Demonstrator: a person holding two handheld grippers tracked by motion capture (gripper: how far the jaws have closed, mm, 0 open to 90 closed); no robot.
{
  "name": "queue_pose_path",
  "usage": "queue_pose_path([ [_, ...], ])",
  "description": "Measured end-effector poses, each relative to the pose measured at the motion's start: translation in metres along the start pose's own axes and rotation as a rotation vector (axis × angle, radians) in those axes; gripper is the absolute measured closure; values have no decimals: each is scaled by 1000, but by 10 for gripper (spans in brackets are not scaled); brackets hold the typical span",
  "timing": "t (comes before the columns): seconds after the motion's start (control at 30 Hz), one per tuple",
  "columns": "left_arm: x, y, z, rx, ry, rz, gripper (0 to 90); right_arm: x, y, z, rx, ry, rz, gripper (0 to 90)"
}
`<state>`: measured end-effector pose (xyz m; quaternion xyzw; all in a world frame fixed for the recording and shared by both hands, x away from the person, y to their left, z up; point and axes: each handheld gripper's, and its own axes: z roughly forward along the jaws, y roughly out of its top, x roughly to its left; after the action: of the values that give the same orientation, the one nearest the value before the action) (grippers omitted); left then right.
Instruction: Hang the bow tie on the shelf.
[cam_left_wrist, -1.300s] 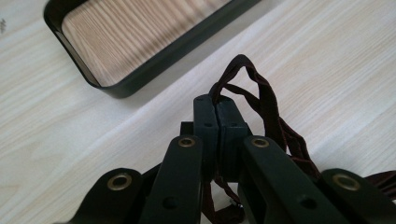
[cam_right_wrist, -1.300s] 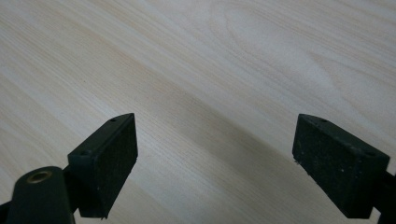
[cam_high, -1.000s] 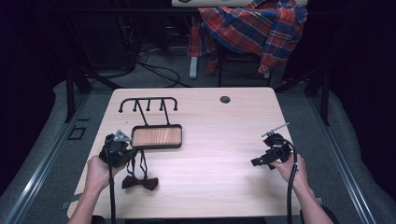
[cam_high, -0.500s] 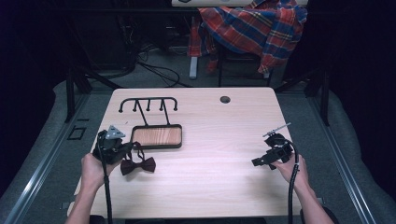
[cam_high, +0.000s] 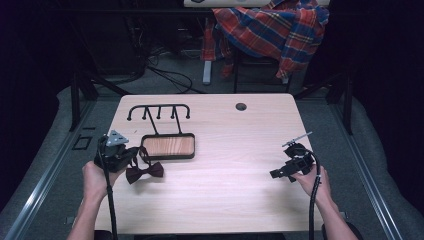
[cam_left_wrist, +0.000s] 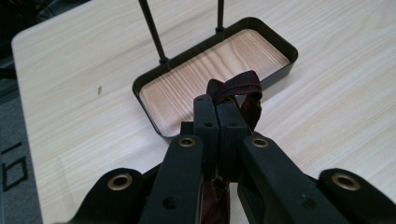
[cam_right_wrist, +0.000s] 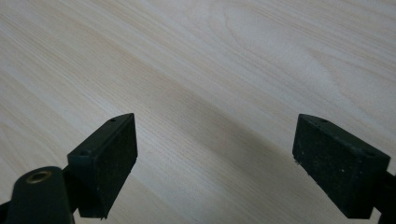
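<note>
Left gripper (cam_left_wrist: 217, 109) pinching the strap of a dark red bow tie (cam_high: 144, 171), bow hanging just beside it above the counter (cam_high: 225, 190), wooden tray (cam_left_wrist: 212, 70) just ahead, right gripper (cam_right_wrist: 215, 163) spread wide over bare counter

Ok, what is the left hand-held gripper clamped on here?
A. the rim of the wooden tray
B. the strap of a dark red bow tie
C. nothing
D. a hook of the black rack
B: the left hand-held gripper has its jaws shut on the strap of the bow tie, short of the tray.

bow tie (cam_high: 144, 172) left of tray (cam_high: 168, 146)
</note>
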<state>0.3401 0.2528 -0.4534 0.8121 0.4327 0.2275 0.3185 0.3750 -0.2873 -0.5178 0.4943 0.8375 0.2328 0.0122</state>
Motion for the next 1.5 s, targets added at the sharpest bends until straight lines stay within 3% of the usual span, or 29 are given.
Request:
queue_pose_path([
  [0.17, 3, 2, -2, -8, 5, -3, 889, 2, 1, -5, -36, -6, -20, 133],
  [0.5, 6, 7, -3, -29, 10, 7, 889, 3, 1, -4, -42, -1, -15, 127],
  [0.87, 7, 11, -6, -54, 20, 7, 890, 2, 0, -2, -13, 9, -12, 125],
  [1.13, 10, 14, -11, -73, 24, 0, 890, 3, 0, -2, -22, 12, -6, 124],
  [1.5, 13, 23, -9, -67, 25, 14, 890, 2, 1, -2, -21, 13, -14, 124],
])
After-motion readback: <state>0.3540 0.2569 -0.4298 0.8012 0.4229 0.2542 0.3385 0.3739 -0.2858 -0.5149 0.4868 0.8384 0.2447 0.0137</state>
